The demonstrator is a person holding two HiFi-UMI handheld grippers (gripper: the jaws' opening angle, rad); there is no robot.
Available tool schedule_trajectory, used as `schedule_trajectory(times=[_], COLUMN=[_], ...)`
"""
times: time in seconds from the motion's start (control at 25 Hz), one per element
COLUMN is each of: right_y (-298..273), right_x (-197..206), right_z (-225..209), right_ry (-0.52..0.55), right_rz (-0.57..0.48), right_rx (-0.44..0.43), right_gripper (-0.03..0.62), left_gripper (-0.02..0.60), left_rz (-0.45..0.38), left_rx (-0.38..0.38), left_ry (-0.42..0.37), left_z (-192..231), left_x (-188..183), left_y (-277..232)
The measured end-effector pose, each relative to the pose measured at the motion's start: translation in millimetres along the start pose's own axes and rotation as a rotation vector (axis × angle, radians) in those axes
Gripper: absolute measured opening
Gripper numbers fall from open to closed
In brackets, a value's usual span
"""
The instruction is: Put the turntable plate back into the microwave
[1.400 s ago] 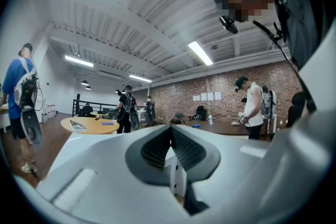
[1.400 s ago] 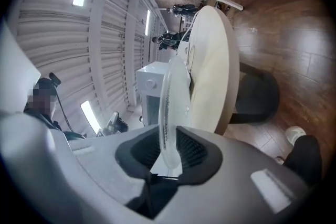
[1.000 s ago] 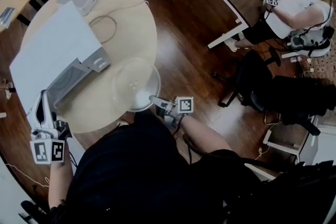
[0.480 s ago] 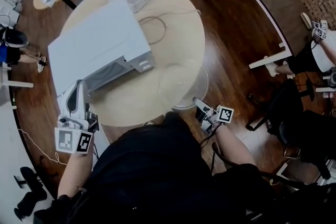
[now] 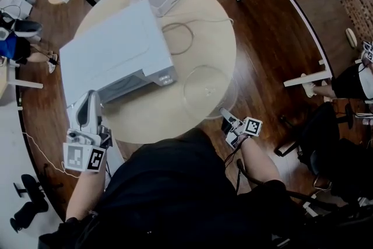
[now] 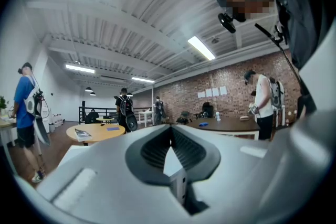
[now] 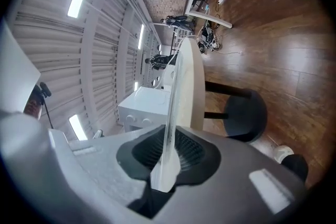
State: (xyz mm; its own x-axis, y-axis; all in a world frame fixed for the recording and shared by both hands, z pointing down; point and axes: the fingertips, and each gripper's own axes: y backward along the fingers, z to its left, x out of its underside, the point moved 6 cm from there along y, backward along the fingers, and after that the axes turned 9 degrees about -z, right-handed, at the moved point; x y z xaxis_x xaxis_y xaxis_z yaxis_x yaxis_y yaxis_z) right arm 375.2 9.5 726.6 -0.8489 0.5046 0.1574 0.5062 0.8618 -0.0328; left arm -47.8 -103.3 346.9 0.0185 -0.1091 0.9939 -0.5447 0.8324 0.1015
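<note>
Now my right tool is closing on the near rim of the turntable plate. The plate lies flat at the tool's 11 o'clock, by the bench edge. The microwave mouth is at the plate's 9 o'clock. My left tool seems to pinch the door edge.

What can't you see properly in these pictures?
- Inside of the microwave: head view, its own top hides it.
- Face of the plate: right gripper view, seen only edge-on.
- Near edge of the table: head view, the person's body covers it.
- White sliver between the jaws of the left gripper: left gripper view, too close to name.
</note>
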Motion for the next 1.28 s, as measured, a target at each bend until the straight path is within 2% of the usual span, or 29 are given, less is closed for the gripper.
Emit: schedule_trajectory(times=[0.36,0.68,0.8,0.92,0.96,1.08,1.2,1.28], right_y=[3,-11,-13,-13,-12,-20,-42,-52], right_x=[-6,-12,-14,-20,-23,-39,-49,-50], right_z=[-11,-9,-11,-17,-20,-21,-13,-14], right_ry=[0.018,0.073,0.075,0.102,0.092,0.100,0.124,0.114], right_rz=[0.058,0.068,0.095,0.111,0.097,0.042,0.032,0.036], right_rx=[0.054,0.093,0.109,0.160,0.180,0.178,0.101,0.132], right_gripper=[0.049,0.066,0.114,0.202,0.241,0.298,0.304,0.304], left_gripper=[0.003,0.003,0.003,0.003,0.003,0.003,0.003,0.003], left_rz=[0.004,0.025,0.033,0.041,0.041,0.050,0.058,0.057], left_rx=[-0.043,-0.065,-0.077,-0.071,-0.067,-0.057,-0.060,-0.065], left_ry=[-0.006,0.021,0.022,0.018,0.017,0.016,0.014,0.009], left_z=[-8,-15,-12,-12,-13,-16,-15,-13], left_x=[-3,17,18,17,17,17,13,11], left_y=[-7,-9,-12,-18,-20,-24,-28,-27])
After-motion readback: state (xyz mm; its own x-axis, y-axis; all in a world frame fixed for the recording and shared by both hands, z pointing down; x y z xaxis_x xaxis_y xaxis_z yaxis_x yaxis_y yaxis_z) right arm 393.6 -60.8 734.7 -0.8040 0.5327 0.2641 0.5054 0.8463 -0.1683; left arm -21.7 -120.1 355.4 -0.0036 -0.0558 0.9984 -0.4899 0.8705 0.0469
